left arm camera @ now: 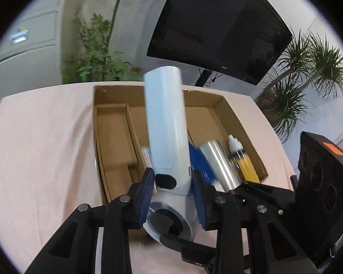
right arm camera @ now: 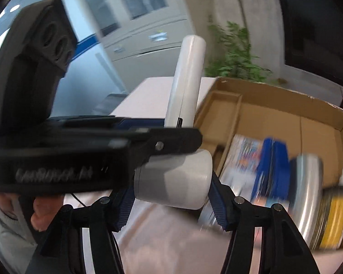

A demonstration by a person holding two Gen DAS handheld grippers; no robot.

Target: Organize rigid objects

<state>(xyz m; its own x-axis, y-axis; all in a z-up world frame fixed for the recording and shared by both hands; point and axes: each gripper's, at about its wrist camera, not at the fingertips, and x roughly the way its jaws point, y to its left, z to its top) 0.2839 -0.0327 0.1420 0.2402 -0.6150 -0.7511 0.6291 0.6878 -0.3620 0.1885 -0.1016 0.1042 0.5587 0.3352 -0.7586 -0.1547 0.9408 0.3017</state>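
My left gripper (left arm camera: 172,191) is shut on a white handheld device (left arm camera: 165,123), gripping it near its round head, with the long handle pointing up over the cardboard box (left arm camera: 231,105). The same device (right arm camera: 187,77) shows in the right wrist view, held by the left gripper (right arm camera: 125,141) in front of my right gripper. My right gripper (right arm camera: 171,203) is open, its blue pads on either side of the device's round head (right arm camera: 173,180); contact is unclear. The box (right arm camera: 274,96) holds a silver cylinder (left arm camera: 219,164), a yellow-filled bottle (left arm camera: 242,157) and a blue item (left arm camera: 201,162).
The box sits on a table with a pink cloth (left arm camera: 41,141). A cardboard divider (left arm camera: 132,127) splits the box's left side. A black monitor (left arm camera: 219,25) and plants (left arm camera: 308,73) stand behind the table. The right gripper's body (left arm camera: 322,180) is at right.
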